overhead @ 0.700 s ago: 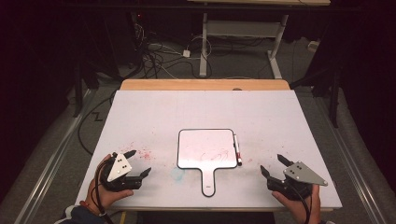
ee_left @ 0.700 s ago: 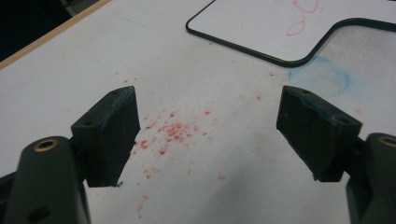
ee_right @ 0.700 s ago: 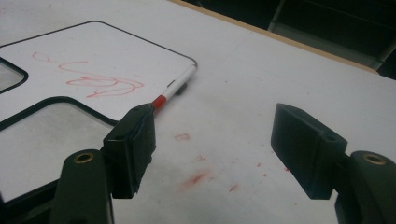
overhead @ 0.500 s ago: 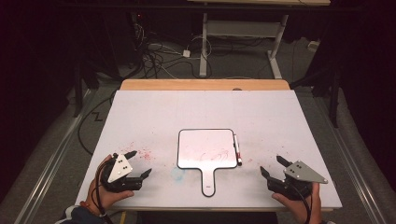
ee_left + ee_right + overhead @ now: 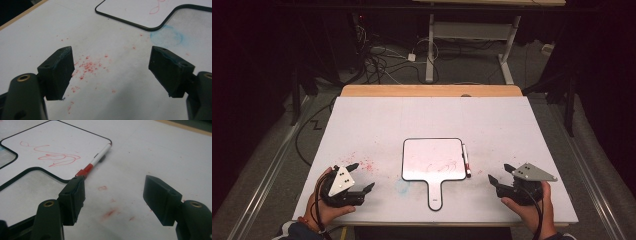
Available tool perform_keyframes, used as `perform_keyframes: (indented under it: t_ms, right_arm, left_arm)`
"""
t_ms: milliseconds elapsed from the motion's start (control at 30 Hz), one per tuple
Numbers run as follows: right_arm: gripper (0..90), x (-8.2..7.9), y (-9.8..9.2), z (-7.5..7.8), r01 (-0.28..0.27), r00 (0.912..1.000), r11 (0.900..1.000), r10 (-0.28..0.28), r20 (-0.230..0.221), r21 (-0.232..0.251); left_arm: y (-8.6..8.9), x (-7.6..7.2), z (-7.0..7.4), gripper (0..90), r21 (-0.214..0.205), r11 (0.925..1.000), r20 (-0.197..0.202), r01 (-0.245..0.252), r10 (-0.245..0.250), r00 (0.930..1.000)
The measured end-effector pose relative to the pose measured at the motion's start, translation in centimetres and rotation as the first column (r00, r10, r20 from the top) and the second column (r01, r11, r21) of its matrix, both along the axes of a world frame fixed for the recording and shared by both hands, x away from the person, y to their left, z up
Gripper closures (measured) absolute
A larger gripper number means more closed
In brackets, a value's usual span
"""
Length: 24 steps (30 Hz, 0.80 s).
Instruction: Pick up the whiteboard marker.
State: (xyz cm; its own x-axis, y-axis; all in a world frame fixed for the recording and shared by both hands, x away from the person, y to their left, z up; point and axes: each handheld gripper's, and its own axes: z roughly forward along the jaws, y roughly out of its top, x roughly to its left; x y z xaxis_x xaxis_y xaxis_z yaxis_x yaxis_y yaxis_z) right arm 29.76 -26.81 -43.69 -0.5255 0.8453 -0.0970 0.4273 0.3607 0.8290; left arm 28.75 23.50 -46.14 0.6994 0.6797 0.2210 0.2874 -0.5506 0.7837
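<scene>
White table (image 5: 387, 120) holds whiteboard (image 5: 432, 159) and marker (image 5: 465, 161) between wide-jawed, empty grippers.

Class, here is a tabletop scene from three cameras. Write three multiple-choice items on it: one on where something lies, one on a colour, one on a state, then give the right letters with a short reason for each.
1. Where does the marker lie?
A. along the right edge of the whiteboard
B. across the board's handle
C. at the far edge of the table

2. What colour is the scribble on the whiteboard?
A. green
B. red
C. black

3. How do the jaws of the left gripper and the right gripper stand?
A. both shut
B. left shut, right open
C. both open, holding nothing

Answers:
1 A, the high view shows the marker beside the board's right edge.
2 B, the right gripper view shows red lines on the white surface.
3 C, each gripper view shows a wide gap between its jaws, with bare table between them.
</scene>
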Motion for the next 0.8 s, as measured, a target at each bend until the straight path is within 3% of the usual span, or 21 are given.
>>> perform_keyframes:
  t_ms: [200, 333, 600, 800]
  right_arm:
    - [35.6, 2.1, 0.7, 0.3, -0.014, 0.9955, 0.9998, 0.015, -0.093, 0.011]
    - [37.0, 3.0, 1.2, 0.7, -0.025, 0.9923, 0.9996, 0.026, -0.121, 0.011]
    - [37.1, 6.4, 3.1, 1.9, -0.017, 0.9833, 0.9994, 0.022, -0.181, 0.029]
    - [38.6, 8.0, 4.5, 1.9, -0.012, 0.9748, 0.9996, 0.017, -0.222, 0.026]
  left_arm:
    - [0.1, 0.0, -0.1, 19.8, 0.009, 0.9999, -0.003, -0.004, 0.004, 1.0]
    - [0.1, 0.1, -0.1, 19.8, 0.014, 0.9999, -0.007, -0.003, 0.003, 1.0]
    - [0.0, 0.0, -0.2, 19.8, 0.023, 0.9997, -0.015, 0.002, -0.001, 0.9999]
    - [0.0, 0.0, -0.3, 19.8, 0.03, 0.9996, -0.018, 0.003, -0.003, 0.9998]
